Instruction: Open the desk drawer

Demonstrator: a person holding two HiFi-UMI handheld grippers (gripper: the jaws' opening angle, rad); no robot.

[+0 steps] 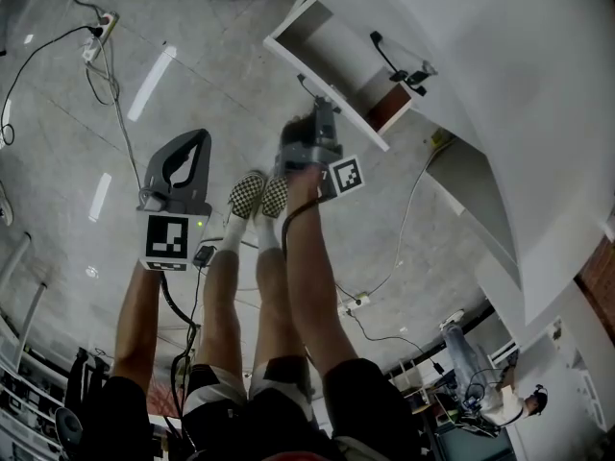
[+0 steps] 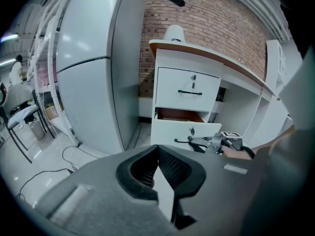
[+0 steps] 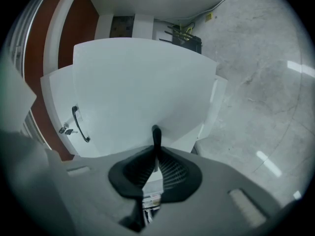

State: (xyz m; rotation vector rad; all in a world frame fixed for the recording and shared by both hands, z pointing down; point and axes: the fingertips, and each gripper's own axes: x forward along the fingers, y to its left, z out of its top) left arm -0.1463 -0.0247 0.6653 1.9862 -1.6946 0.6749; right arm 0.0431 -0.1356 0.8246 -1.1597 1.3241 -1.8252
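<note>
The white desk's lower drawer (image 1: 332, 51) stands pulled out, its brown inside (image 2: 179, 115) showing. My right gripper (image 1: 318, 106) is shut on the drawer's black handle (image 3: 156, 133), which sticks up between the pads in the right gripper view, against the white drawer front (image 3: 142, 82). The left gripper view shows the same grip from the side: right gripper (image 2: 209, 142) on the drawer front (image 2: 184, 132). Above it, the upper drawer (image 2: 187, 88) stays closed, with its own handle (image 3: 79, 125) and a key. My left gripper (image 1: 200, 136) hangs apart at the left, shut on nothing, jaws (image 2: 157, 150) meeting.
Cables and a power strip (image 1: 100, 35) lie on the concrete floor at the left. The person's checkered shoes (image 1: 259, 195) stand just before the drawer. A tall grey cabinet (image 2: 88, 68) rises left of the desk, with chairs (image 2: 19, 109) beyond it. A brick wall backs the desk.
</note>
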